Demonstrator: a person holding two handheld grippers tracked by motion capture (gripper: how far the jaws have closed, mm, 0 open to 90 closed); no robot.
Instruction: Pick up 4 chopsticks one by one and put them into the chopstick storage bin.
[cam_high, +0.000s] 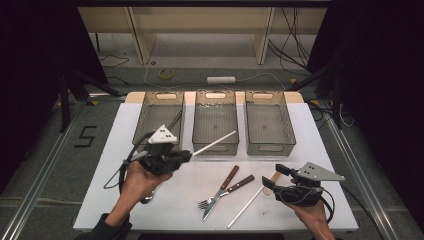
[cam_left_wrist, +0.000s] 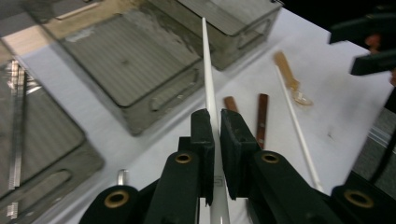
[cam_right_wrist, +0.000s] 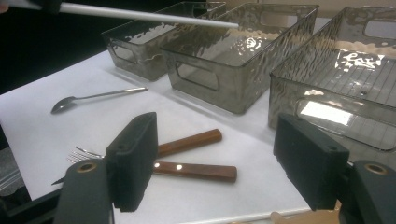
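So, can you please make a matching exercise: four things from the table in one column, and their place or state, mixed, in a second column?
Things:
1. white chopstick
2. second white chopstick
3. metal spoon
4. right tool

Places or states:
A. lies flat on the white table, right of the fork and knife
B. open, holding nothing
C. held in the shut left tool, tip over the middle bin
D. lies on the table in front of the left bin

Pairs: 1-C, 2-A, 3-D, 4-B

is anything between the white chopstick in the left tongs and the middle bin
Nothing visible. The left tongs hold the white chopstick in the air, its tip near the middle bin's front wall. The bin's top is open, and the fork and knife lie lower on the table.
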